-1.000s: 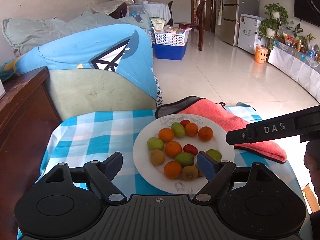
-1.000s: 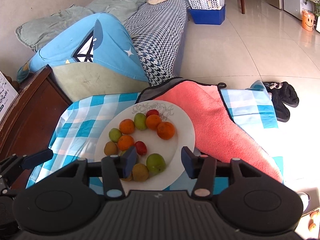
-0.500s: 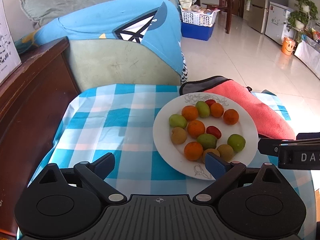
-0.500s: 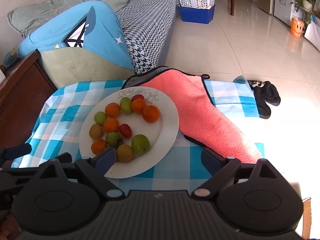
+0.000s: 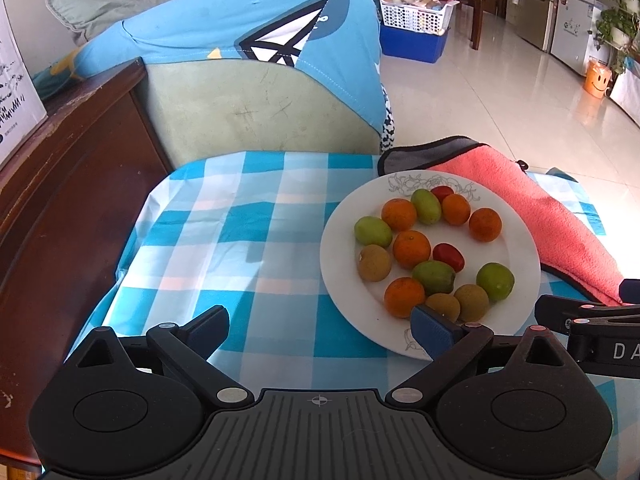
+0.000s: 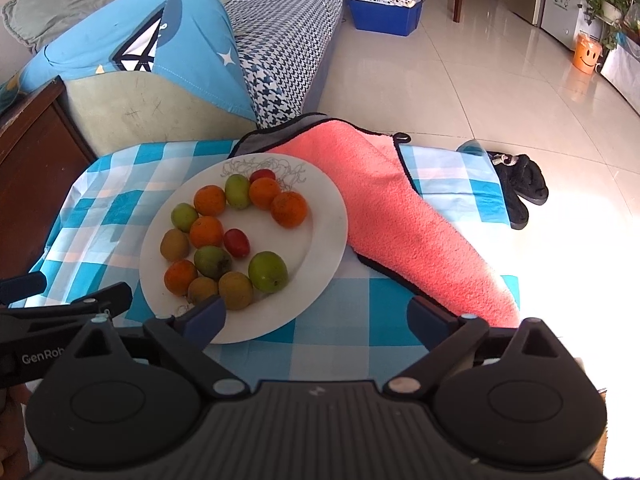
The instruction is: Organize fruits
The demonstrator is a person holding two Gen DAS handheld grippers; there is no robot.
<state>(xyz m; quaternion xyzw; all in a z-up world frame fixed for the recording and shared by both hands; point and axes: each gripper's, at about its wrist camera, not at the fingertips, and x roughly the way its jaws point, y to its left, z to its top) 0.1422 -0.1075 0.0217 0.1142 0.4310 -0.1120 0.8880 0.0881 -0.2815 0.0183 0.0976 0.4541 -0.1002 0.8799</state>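
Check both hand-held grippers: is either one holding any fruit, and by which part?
Nothing is held. The left hand-held gripper is open and the right hand-held gripper is opening, both empty; all fruit lies on the plate.

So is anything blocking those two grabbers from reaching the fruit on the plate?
Nothing visible. Both the left gripper and the right gripper hang open at the near rim of the white plate, with the fruit lying uncovered.

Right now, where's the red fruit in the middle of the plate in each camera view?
Left wrist view: the red fruit lies right of centre, just right of an orange.
Right wrist view: the same fruit lies left of centre, again just right of that orange.
Shared landmark: the pink towel, right of the white plate in both.
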